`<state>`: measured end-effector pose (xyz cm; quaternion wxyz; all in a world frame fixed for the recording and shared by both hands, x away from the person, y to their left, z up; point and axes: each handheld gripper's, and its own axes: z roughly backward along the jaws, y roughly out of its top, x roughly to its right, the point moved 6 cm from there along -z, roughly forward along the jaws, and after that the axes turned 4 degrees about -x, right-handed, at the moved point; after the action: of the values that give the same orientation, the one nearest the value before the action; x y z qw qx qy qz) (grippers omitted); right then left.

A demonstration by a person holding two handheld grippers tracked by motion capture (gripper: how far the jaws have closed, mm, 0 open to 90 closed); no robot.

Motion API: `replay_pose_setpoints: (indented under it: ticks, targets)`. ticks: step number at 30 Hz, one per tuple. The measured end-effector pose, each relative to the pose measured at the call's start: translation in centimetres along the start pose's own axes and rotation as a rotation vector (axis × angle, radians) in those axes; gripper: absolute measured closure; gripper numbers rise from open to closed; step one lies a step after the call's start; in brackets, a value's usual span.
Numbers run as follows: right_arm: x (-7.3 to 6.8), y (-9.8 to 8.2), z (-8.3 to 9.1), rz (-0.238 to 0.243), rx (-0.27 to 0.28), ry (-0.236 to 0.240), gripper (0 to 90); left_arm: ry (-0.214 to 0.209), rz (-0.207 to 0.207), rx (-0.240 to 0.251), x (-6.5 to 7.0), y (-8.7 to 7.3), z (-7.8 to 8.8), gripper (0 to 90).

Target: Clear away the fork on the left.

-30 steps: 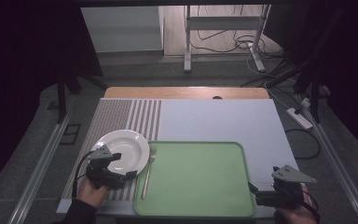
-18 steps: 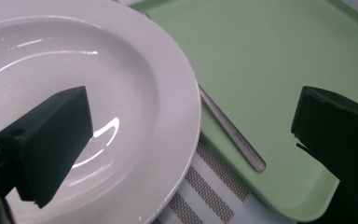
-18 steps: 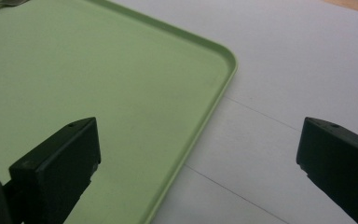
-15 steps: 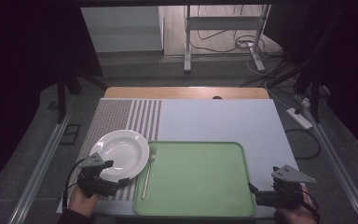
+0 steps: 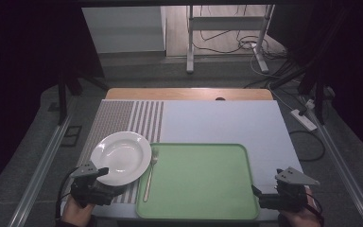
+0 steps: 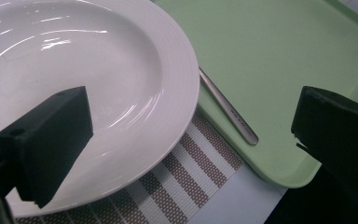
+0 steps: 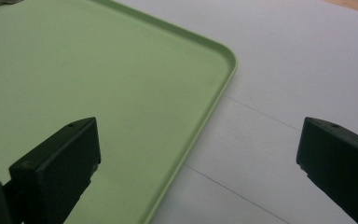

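High view: 1 round white glossy plate [image 5: 121, 157] on the striped woven placemat [image 5: 132, 120], at the tabletop's near left. 1 green rounded-corner tray [image 5: 198, 182] beside it; 1 metal fork [image 5: 150, 173] at its left rim, long axis near-to-far.

Left gripper view: left hand-held gripper [image 6: 186, 154] open, 1 jaw over the plate's ribbed rim.

Right gripper view: right hand-held gripper [image 7: 198, 172] open over the tray's corner.

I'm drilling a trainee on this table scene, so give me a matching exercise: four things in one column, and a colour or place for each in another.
1 plate
2 tray
3 fork
4 right gripper

a green
b white, on the striped mat
c lying along the tray's left edge
d open at the tray's near right corner

Pairs: 1-b, 2-a, 3-c, 4-d
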<state>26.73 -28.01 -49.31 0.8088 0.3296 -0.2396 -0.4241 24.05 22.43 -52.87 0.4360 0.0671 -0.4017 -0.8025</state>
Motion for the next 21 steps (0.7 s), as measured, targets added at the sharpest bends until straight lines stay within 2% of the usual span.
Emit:
replay_pose_setpoints:
  ticks: [21]
  targets:
    - [0.0,0.0,0.0,0.001,-0.003,-0.005,0.0,0.074,0.006,-0.003,-0.1,-1.1,1.4,0.0]
